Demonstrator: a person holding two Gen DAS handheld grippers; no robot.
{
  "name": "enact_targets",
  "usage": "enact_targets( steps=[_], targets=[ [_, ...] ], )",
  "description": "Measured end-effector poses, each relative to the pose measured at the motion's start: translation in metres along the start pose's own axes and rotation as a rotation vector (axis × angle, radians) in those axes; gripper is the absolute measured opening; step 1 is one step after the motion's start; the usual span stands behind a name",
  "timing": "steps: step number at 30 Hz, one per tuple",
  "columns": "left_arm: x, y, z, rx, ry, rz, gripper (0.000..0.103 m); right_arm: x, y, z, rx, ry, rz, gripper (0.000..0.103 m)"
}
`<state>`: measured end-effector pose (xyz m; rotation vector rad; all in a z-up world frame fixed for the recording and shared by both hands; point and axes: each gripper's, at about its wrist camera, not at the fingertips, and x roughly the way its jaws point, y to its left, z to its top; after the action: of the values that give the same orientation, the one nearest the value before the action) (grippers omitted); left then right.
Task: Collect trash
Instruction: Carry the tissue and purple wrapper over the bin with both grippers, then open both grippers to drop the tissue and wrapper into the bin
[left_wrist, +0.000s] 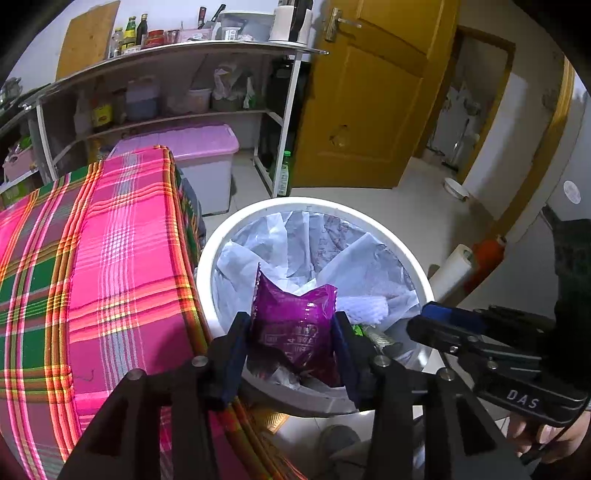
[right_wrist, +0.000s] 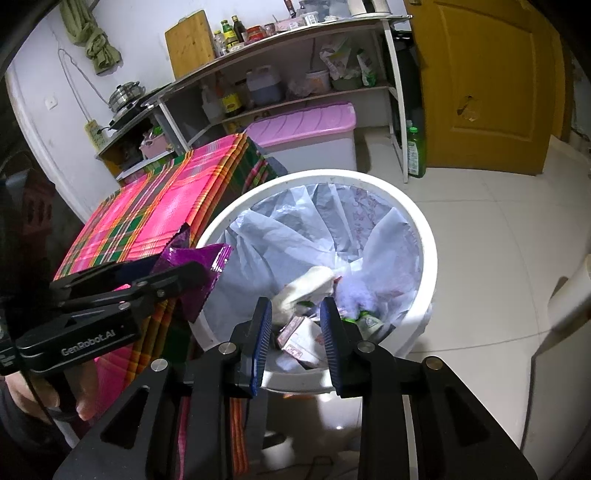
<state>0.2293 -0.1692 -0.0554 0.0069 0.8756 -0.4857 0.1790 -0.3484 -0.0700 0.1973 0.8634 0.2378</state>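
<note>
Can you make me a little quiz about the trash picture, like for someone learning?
1. True or false: the left claw is shut on the purple wrapper.
2. Which is the right claw holding? A) a bottle B) nothing C) the purple wrapper
3. Fill in the blank: the white trash bin stands right beside the table with the ____ plaid cloth.

Key
1. True. The wrapper is pinched between its two fingers, over the bin's rim.
2. B. Its fingers are apart above the bin, with nothing between them.
3. Pink.
</note>
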Motion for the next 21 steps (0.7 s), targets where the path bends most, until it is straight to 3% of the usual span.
enact_targets(
  steps=[6,21],
  targets=[
    [-0.001,0.002,0.001,-0.010,-0.009,-0.009,0.056,-0.009,0.002,-0.001,-0.007,-0.013,-0.002,0.028],
    [-0.043,0.003,-0.009,-0.028,-0.080,0.009,0.056,-0.035,0.025,-0.007,-0.048,-0.057,0.015,0.028]
  ],
)
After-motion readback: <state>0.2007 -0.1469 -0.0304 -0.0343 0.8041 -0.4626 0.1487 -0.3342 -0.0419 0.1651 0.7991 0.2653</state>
